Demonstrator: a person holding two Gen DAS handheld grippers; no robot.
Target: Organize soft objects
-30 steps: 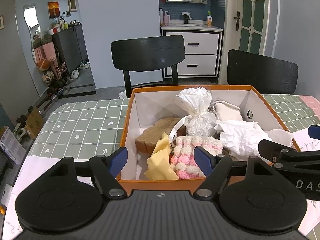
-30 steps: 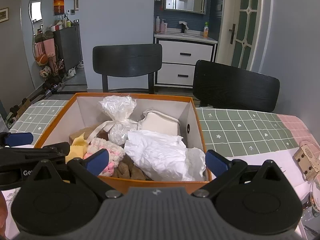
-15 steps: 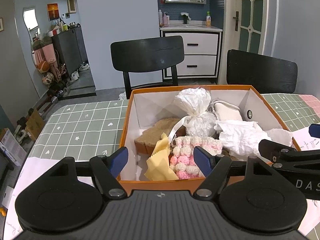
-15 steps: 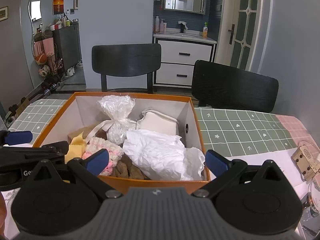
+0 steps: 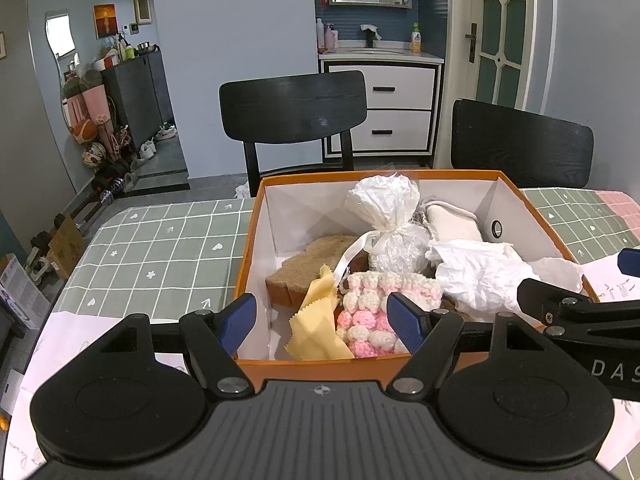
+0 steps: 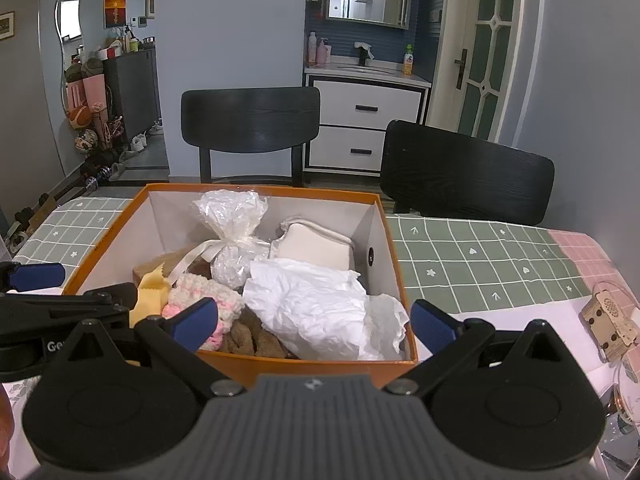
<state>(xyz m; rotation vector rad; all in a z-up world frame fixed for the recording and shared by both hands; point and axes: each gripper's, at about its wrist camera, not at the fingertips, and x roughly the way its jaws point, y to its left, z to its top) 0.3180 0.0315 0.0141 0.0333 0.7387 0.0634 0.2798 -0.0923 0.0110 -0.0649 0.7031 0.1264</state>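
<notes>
Inside, soft objects [image 5: 380, 280] in box [image 5: 248, 264].

Black hand-held grippers with blue finger pads

Each hand-held gripper, left [image 5: 321, 317] and right [image 6: 314, 319], has a ribbed dark-grey body, two round black discs, silver pivot screws and black finger arms tipped with ribbed blue pads [image 5: 402, 321]; white lettering marks each one's side.

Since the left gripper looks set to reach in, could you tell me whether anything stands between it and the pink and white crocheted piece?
Only the box's near wall. The open left gripper sits just outside it, and the crocheted piece lies uncovered right behind, beside the yellow cloth.
</notes>
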